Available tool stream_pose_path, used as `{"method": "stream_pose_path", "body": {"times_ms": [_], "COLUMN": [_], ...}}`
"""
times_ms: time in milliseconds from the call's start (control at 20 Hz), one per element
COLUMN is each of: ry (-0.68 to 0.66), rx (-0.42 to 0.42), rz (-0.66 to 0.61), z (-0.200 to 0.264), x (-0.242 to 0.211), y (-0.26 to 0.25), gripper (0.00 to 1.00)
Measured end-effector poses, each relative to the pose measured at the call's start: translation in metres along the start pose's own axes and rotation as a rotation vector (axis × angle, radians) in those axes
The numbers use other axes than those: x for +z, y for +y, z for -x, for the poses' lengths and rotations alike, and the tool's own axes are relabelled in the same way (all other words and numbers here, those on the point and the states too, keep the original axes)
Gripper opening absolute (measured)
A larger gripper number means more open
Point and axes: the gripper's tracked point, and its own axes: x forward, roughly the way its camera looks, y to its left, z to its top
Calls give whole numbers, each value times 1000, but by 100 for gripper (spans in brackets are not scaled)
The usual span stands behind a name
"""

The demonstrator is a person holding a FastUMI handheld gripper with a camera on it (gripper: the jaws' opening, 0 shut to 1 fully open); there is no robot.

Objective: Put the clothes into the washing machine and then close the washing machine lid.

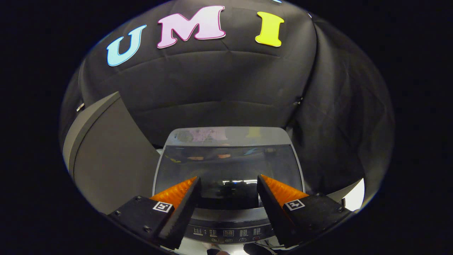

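Observation:
A top-loading washing machine (pixel 230 136) stands just ahead of me against the black cloth wall. Its dark glass lid (pixel 226 164) lies flat and down over the tub, with reflections on it. The control panel (pixel 228 232) runs along the machine's front edge, below and between my fingers. My gripper (pixel 228 177) hovers over the front part of the lid, open, with nothing between the fingers. I cannot see through the lid into the tub.
A large grey flat-sided body (pixel 109 159) stands close beside the machine on the left, rising above its top. Black cloth (pixel 339 134) hangs behind and to the right. A white patch (pixel 355 194) shows low on the right.

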Motion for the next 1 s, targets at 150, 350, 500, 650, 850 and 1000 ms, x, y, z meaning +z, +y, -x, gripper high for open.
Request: {"method": "stream_pose_path", "body": {"times_ms": [150,350,500,650,850,1000], "ry": [-1,-84,-165,-254,-377,-472], "rx": [-8,-2,6,1,16,31], "rz": [2,-11,-14,3,13,13], "z": [5,22,39,60,91,116], "x": [-3,30,60,90,131,160], "y": [-5,-4,-4,-4,2,8], "gripper": [99,99,99,99,99,99]}}
